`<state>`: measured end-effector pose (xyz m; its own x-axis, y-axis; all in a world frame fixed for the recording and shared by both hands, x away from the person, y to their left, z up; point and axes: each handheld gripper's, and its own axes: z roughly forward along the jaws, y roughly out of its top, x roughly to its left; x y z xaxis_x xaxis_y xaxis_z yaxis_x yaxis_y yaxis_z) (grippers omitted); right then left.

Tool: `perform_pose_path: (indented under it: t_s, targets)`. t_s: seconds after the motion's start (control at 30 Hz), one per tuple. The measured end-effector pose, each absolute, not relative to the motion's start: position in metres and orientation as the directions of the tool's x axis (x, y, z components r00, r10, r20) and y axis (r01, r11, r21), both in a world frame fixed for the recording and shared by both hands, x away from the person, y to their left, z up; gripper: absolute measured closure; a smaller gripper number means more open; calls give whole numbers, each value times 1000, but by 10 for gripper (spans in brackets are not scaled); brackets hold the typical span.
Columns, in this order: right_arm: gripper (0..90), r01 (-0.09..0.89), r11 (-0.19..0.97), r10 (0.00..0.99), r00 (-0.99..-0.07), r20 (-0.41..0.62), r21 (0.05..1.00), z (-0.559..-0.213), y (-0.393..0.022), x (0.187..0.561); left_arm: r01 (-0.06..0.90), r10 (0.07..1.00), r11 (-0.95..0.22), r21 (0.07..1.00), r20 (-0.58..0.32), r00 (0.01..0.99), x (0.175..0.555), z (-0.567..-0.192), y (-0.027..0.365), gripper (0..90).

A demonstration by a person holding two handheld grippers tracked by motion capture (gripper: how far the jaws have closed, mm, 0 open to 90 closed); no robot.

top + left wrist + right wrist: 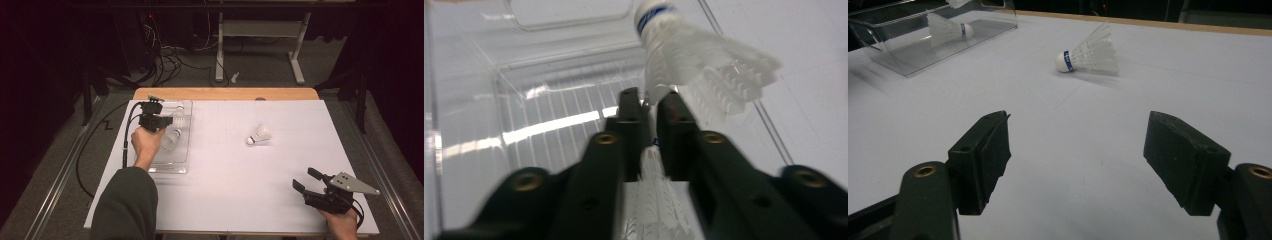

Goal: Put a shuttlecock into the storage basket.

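A clear plastic tray (pixel 170 169) lies at the table's left, and my left gripper (pixel 167 121) hovers over it. In the left gripper view its jaws (pixel 649 98) stand a narrow gap apart, open, pointing into the tray (pixel 549 115). One white shuttlecock (pixel 651 200) lies in the gap below them, its blue-banded cork forward. A second shuttlecock (pixel 694 60) rests just beyond the tips. A third shuttlecock (pixel 259 135) (pixel 1088 55) lies on its side on the white table, right of centre. My right gripper (pixel 307 179) (pixel 1078 150) rests wide open near the front right corner, nothing between its fingers.
The white table cover (pixel 225 170) runs to a wooden strip (pixel 225 93) along the far edge. The left gripper's black cable (pixel 80 165) hangs off the left side. Beyond the table are a desk frame (pixel 260 30) and floor cables (pixel 165 60).
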<state>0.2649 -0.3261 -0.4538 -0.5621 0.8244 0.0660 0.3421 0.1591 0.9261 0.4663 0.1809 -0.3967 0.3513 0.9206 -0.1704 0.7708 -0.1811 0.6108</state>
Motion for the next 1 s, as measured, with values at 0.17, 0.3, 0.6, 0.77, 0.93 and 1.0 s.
perform_pose_path:
  t_s: [0.17,0.3,0.6,0.77,0.93,1.0]
  targets:
    - [275,335,166,818,-572,60,927,-454,-326,264,759,917,-208,617,-147,370,460,-395,177,576]
    - [275,338,163,821,-568,63,927,-454,-326,265,743,908,-221,632,-145,394,452,-388,174,526]
    - [278,332,169,819,-571,55,928,-453,-325,264,710,892,-217,670,-160,423,436,-381,175,486]
    - [278,332,167,821,-568,55,928,-453,-325,264,714,890,-166,680,-208,405,429,-381,183,478]
    - [277,331,160,824,-563,59,930,-453,-326,262,701,895,-157,696,-200,398,419,-375,187,474]
    - [278,329,164,823,-565,55,930,-452,-325,262,693,895,-154,704,-197,399,415,-374,188,469]
